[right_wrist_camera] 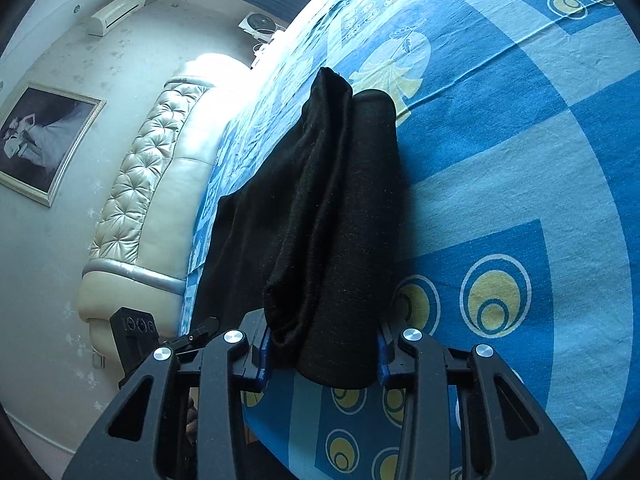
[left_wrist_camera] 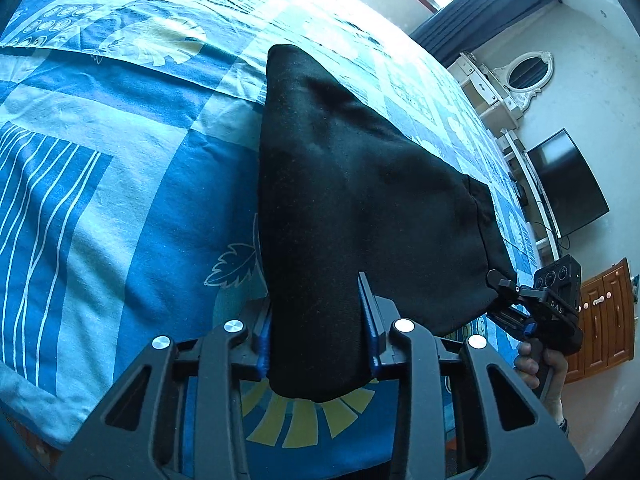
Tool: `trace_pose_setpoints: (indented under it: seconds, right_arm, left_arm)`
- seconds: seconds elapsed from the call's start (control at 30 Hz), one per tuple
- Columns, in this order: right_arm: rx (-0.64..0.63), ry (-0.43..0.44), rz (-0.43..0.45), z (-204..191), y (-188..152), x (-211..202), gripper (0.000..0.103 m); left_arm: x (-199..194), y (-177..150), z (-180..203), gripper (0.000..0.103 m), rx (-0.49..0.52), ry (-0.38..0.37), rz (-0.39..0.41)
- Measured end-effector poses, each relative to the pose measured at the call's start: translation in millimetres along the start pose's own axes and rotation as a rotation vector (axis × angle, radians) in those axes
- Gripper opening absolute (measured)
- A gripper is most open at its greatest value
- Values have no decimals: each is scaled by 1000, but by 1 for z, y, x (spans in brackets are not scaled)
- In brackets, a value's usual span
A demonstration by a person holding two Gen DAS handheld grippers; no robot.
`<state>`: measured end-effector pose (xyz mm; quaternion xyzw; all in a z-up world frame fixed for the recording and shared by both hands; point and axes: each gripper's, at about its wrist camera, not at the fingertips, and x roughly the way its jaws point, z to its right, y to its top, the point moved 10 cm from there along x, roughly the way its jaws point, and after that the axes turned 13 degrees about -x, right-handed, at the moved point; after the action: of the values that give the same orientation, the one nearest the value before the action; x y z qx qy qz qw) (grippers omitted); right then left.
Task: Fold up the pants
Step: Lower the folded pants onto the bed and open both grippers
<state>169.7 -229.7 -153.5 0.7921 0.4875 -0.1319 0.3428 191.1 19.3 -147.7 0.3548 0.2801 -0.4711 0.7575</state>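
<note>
The black pants (left_wrist_camera: 352,200) are held up above the bed sheet (left_wrist_camera: 120,184), which has a blue pattern with leaves and yellow circles; only their far end seems to reach the sheet. The left gripper (left_wrist_camera: 320,332) grasps one near edge of the cloth: its two fingers (left_wrist_camera: 370,320) stand on both sides of a thick bunch of fabric and press it. The right gripper (right_wrist_camera: 320,356) clenches the other near edge in the same way, with folded layers of the pants (right_wrist_camera: 332,216) between its blue pads (right_wrist_camera: 262,356). In the left view, the right gripper (left_wrist_camera: 502,284) touches the cloth's corner. A padded headboard (right_wrist_camera: 160,184) stands beside the bed.
</note>
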Motion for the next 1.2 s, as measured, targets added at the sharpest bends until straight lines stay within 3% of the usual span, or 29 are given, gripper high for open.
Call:
trace_pose_setpoints:
  seconds: [0.27, 1.2]
  right_arm:
    - [3, -1, -18, 1, -23, -9, 38]
    - [32, -2, -8, 6, -29, -6, 38]
  left_arm:
    - [-3, -10, -4, 33, 0, 4, -2]
    - [-8, -18, -15, 35, 23, 10, 37]
